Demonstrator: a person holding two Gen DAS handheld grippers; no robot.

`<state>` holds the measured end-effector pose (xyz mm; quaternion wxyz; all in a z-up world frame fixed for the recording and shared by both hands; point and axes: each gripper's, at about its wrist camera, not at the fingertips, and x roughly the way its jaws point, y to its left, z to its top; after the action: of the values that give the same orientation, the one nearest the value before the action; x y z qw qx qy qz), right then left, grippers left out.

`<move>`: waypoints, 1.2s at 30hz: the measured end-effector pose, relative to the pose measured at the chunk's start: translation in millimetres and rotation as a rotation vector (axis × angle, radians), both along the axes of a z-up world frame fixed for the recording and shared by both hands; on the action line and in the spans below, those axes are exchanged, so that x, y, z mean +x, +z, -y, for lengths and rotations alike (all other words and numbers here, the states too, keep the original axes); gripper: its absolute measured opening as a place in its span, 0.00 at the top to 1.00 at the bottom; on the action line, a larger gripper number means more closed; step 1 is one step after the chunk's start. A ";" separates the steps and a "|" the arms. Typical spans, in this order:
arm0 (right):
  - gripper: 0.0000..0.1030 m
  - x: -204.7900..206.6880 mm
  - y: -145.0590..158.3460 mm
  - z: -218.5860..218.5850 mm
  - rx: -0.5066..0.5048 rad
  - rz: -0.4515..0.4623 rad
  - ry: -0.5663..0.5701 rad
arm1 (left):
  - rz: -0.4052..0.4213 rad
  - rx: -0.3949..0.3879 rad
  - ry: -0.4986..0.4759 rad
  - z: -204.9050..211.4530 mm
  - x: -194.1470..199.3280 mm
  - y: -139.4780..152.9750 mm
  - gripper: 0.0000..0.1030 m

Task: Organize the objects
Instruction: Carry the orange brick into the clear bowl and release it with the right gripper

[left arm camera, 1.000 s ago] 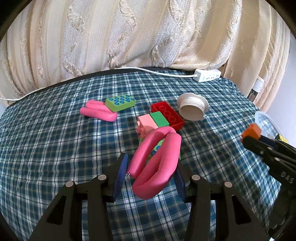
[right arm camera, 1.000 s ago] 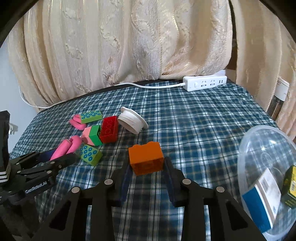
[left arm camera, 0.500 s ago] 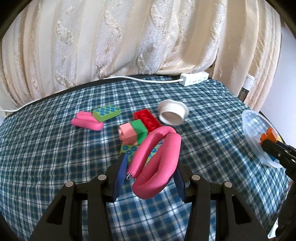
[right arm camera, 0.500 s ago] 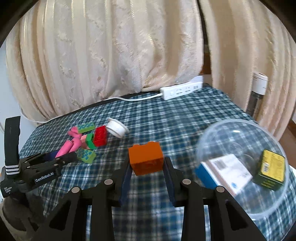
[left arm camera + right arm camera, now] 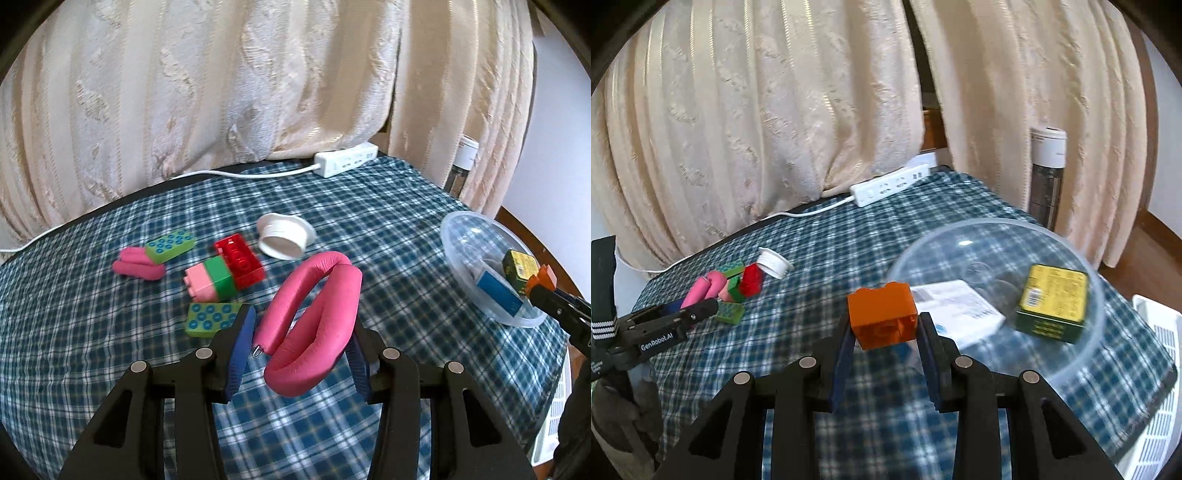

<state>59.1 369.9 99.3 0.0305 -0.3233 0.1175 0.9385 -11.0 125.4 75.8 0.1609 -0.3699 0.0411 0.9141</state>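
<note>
Mid-task. Right gripper [image 5: 884, 338] clamps orange plastic brick [image 5: 881, 318] at rim of clear plastic bowl [image 5: 1082, 363], w/ 2 boxes inside. Left gripper [image 5: 301, 343] grips bent pink foam tube [image 5: 314, 321] above checked cloth [image 5: 74, 332]. Approx. 7 items left to sort.

Green studded block [image 5: 210, 319]: near corner hidden behind left gripper's blue-padded finger [image 5: 241, 347]. White flat box [image 5: 955, 312] in clear plastic bowl [image 5: 1067, 365]: partly behind orange brick [image 5: 882, 314]. Box print unreadable.
</note>
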 end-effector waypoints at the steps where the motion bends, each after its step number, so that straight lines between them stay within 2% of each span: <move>1: 0.65 2.6 -0.9 -3.6 0.000 0.003 -0.007 | 0.000 -0.001 -0.007 -3.3 0.7 0.2 0.53; 12: 0.65 2.0 -22.5 -26.0 -0.039 0.048 -0.035 | -0.002 -0.014 -0.058 -31.8 11.0 3.0 0.53; 20: 0.65 -15.0 -35.2 -32.6 -0.086 0.068 -0.031 | 0.000 -0.024 -0.071 -41.9 13.6 2.8 0.53; 36: 0.65 -54.9 -46.3 -37.3 -0.087 0.095 -0.049 | 0.030 -0.034 -0.120 -64.8 12.5 -2.7 0.53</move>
<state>4.2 407.3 53.0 0.0449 -0.3653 0.1645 0.9151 1.4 190.2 73.1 0.2097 -0.3832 0.0764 0.8963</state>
